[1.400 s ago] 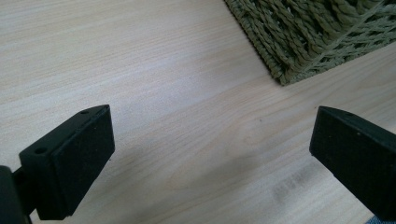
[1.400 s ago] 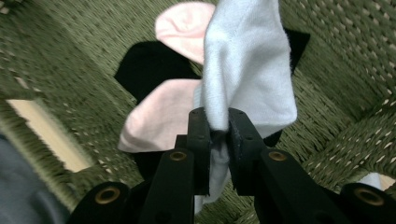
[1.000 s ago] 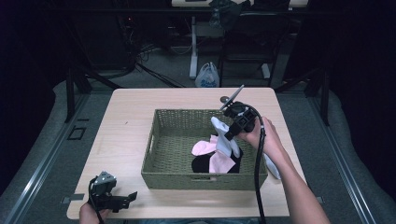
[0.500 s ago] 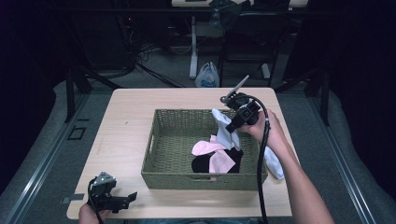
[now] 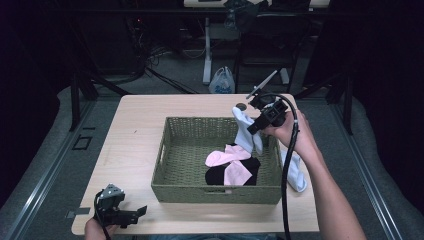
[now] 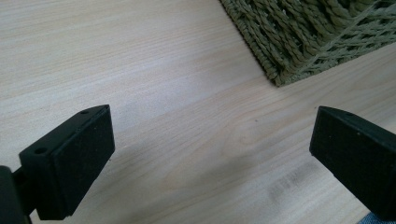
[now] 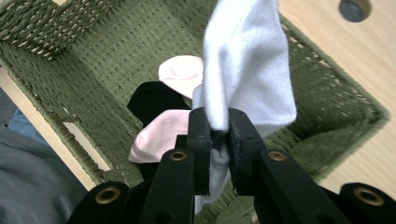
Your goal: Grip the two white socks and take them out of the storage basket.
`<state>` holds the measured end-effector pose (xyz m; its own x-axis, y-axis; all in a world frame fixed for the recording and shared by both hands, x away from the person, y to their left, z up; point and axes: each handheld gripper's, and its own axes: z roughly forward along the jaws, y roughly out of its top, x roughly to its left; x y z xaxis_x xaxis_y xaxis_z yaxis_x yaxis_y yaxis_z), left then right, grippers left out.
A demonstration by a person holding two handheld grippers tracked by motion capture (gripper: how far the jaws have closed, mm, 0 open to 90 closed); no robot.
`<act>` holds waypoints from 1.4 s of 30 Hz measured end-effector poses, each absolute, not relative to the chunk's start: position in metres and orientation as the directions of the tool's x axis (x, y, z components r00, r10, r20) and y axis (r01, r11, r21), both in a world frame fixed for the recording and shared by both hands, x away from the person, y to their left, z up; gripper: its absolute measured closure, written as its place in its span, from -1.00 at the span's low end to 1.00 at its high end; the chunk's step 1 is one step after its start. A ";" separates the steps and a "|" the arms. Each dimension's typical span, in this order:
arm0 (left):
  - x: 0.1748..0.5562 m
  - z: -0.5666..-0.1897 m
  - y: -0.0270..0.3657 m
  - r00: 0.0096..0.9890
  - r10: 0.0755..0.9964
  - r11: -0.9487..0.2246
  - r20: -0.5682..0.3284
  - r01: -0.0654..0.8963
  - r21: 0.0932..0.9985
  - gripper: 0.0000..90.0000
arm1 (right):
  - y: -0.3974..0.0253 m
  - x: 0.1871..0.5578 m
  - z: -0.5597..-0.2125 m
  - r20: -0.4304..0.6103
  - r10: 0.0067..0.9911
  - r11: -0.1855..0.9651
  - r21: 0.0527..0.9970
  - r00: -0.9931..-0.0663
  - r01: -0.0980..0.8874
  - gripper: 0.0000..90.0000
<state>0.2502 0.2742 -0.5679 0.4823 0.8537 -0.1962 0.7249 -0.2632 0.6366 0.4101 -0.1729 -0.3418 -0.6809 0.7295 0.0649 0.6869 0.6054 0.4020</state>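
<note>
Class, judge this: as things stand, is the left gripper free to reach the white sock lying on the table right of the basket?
Probably not: the basket stands between the open left gripper and that white sock.

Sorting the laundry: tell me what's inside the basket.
In the basket lie two pink socks over a black sock. A white sock hangs above it from the right tongs. Anything underneath is covered.

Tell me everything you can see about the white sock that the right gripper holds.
The white sock looks like soft knit fabric, plain and unmarked. The right gripper has its two black jaws shut on a bunched part of it, and the rest hangs loose in folds. In the high view it hangs over the far right corner of the green woven basket, above the pink socks and the black sock. Whether its lower end touches the basket rim I cannot tell.
</note>
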 end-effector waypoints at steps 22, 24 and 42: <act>0.250 -0.568 0.274 0.482 0.853 -0.262 -0.197 0.724 0.638 -0.99 | -0.244 0.393 -0.308 0.033 0.807 0.512 0.459 -0.590 0.726 0.80; 0.251 -0.568 0.274 0.483 0.853 -0.262 -0.197 0.724 0.638 -0.99 | -0.252 0.392 -0.307 0.028 0.818 0.501 0.458 -0.575 0.734 0.80; 0.251 -0.568 0.273 0.487 0.852 -0.267 -0.193 0.721 0.639 -0.99 | -0.312 0.378 -0.340 0.017 0.899 0.385 0.445 -0.437 0.809 0.80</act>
